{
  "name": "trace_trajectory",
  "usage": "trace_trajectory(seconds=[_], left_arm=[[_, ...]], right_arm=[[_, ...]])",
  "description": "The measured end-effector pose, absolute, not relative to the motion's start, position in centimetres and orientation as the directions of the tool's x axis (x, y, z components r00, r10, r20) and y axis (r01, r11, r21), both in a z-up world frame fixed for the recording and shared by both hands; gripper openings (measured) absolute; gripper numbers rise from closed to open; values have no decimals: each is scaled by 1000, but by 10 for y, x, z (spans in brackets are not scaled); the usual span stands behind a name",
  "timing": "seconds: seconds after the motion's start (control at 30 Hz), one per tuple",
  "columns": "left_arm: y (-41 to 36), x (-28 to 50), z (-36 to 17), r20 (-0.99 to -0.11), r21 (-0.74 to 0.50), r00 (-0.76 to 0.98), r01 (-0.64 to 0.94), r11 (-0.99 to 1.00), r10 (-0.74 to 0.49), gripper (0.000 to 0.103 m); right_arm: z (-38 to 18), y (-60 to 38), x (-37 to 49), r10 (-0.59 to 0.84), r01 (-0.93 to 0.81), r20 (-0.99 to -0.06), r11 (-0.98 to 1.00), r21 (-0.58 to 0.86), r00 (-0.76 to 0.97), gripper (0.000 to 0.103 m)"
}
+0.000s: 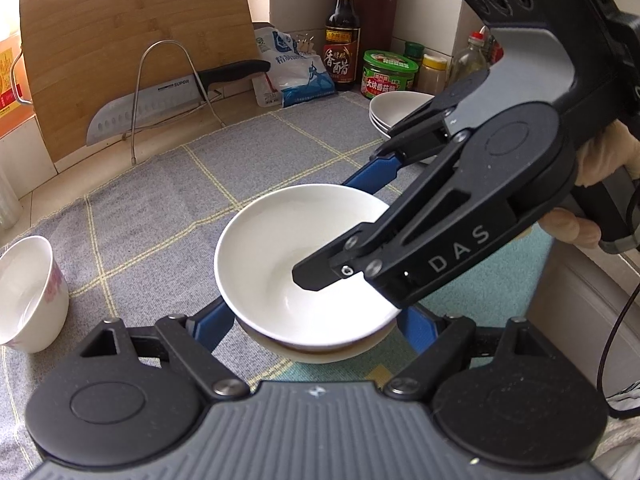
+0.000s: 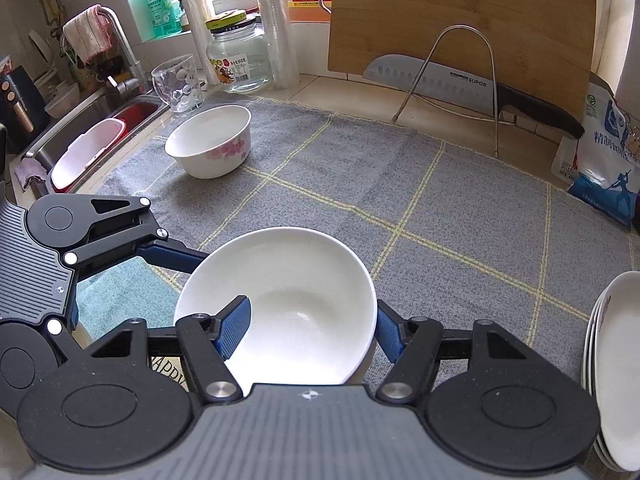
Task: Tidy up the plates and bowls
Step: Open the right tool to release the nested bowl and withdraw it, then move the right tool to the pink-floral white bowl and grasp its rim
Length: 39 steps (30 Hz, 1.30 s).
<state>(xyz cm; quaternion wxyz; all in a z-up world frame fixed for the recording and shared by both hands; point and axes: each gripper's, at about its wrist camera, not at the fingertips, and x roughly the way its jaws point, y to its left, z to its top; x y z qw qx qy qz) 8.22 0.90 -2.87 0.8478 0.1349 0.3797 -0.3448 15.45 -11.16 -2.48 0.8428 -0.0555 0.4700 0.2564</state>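
Plain white bowl [image 2: 288,304], glossy: right gripper [image 2: 308,332] clamps its rim; left gripper [image 1: 316,320] grips its sides.

Plain white bowl [image 2: 280,304]. White bowl with pink flowers [image 2: 210,146], far left. White plates [image 2: 616,368] on the right. Grey cloth [image 2: 400,184] with thin yellow lines in squares. Black tools with blue fingers [image 2: 234,330]. Light brown wooden board [image 2: 460,12]. Silver knife [image 2: 440,80] with black handle. Blue and white bag [image 2: 604,160]. Dark bottle [image 1: 342,28] with red label. Green lid on jar [image 1: 390,62].
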Motion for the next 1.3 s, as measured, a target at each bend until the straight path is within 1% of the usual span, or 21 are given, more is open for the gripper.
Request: trace_trajectory(seconds=[0.17, 0.27, 0.3, 0.33, 0.37, 0.4, 0.43, 0.63, 0.87, 1.03, 1.3], left_arm=[[8, 82, -29, -740, -22, 477, 688, 726, -475, 88], [7, 81, -29, -738, -19, 479, 688, 725, -474, 90], [7, 81, -29, -735, -22, 480, 689, 724, -479, 90], [8, 82, -28, -732, -26, 480, 689, 725, -483, 91], [8, 82, -28, -732, -29, 480, 688, 725, -484, 93], [9, 82, -28, -732, -32, 477, 689, 724, -486, 95], [10, 81, -28, -733, -33, 476, 689, 724, -487, 95], [18, 75, -25, -736, -35, 478, 681, 731, -480, 95], [31, 70, -15, -719, -24, 507, 666, 746, -475, 95], [43, 68, -8, -707, -7, 536, 647, 762, -461, 95], [75, 70, 2, -684, 2, 598, 575, 818, -419, 95]], right_arm=[[-25, -112, 153, 376, -488, -819, 862, 139, 432, 71], [-26, -112, 152, 374, -488, -818, 862, 133, 438, 74], [-26, -111, 152, 374, -488, -818, 862, 133, 438, 78], [-26, -111, 150, 379, -489, -815, 861, 137, 439, 86], [-26, -111, 149, 381, -490, -812, 861, 138, 442, 92], [-25, -111, 148, 377, -488, -808, 863, 129, 452, 100], [-24, -110, 146, 366, -483, -804, 868, 114, 469, 103], [-23, -116, 139, 370, -478, -797, 871, 119, 476, 103], [-19, -108, 134, 357, -482, -794, 871, 92, 493, 103], [-8, -98, 133, 358, -502, -780, 862, 66, 513, 103], [10, -69, 141, 384, -564, -756, 825, 24, 530, 103]])
